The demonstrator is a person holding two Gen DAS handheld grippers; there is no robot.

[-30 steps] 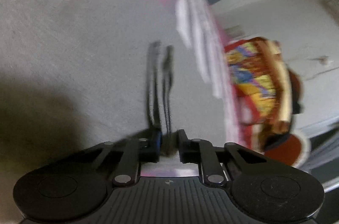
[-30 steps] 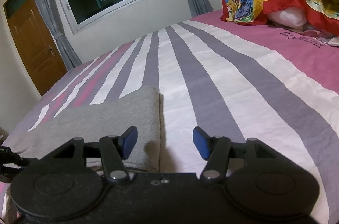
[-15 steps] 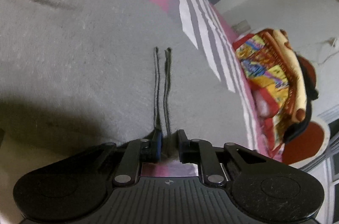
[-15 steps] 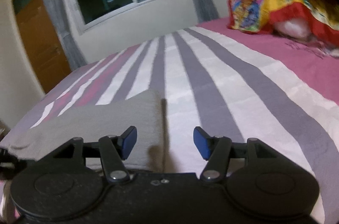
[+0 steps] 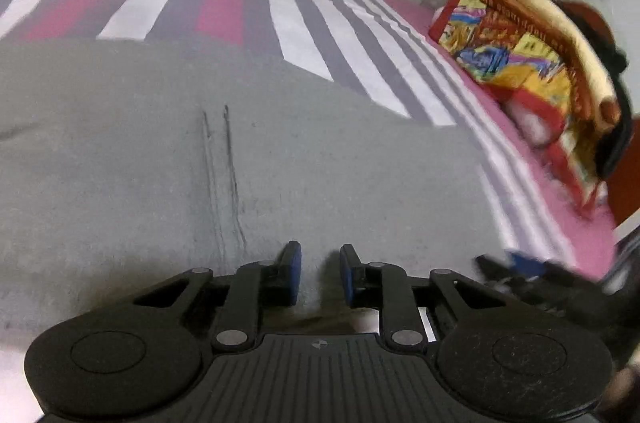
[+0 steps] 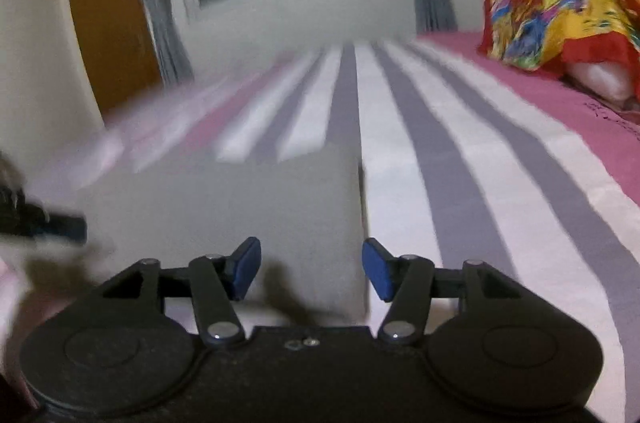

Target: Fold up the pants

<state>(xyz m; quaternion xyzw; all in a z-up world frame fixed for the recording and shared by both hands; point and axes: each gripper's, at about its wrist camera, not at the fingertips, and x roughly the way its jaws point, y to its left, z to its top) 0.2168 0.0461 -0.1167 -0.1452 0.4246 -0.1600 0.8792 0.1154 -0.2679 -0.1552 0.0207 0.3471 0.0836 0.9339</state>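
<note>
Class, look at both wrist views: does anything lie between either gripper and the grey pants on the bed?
Nothing visible does. The left gripper, jaws opening, and the open right gripper both sit directly over the grey pants, no object between.

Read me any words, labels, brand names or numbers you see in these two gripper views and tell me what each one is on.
No text can be read for certain.
Red band of the colourful blanket: a row of pale letters, too blurred to read.
Pink edge of the striped bedsheet: a small dark stitched mark, too blurred to read.
Left gripper body: a small round emblem, no letters.
Grey pants: no label in view.
</note>
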